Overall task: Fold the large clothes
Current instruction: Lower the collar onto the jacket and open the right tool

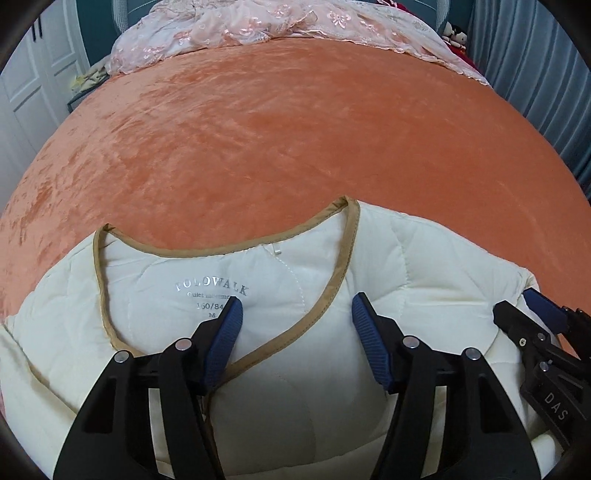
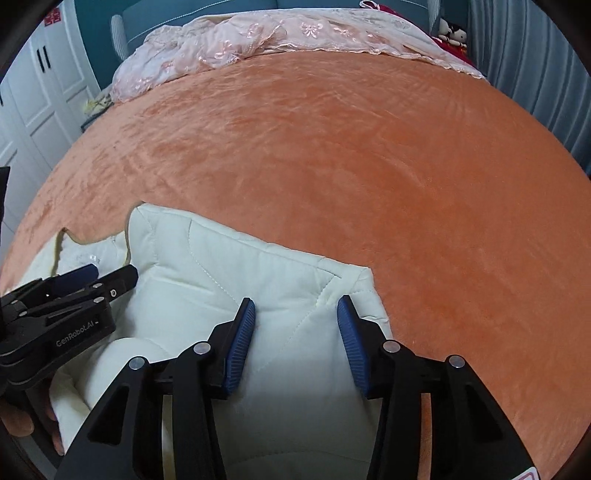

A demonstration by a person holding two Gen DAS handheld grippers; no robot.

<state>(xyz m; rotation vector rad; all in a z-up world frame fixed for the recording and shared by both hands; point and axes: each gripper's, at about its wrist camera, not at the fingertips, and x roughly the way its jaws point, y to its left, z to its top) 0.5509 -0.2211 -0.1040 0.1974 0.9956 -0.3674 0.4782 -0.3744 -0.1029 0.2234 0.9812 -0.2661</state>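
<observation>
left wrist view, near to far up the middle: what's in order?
left claw → cream quilted jacket with its tan-trimmed neckline → orange velvet bedspread → pink lace cover at the far end.

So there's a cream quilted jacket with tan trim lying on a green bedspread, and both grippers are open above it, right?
Not quite: the bedspread is orange, not green, as the left wrist view shows plainly. The rest holds: the cream quilted jacket with tan trim lies on it, and the left gripper and right gripper both stand open above it.

Cream quilted jacket w/ tan trim, orange bedspread.
</observation>
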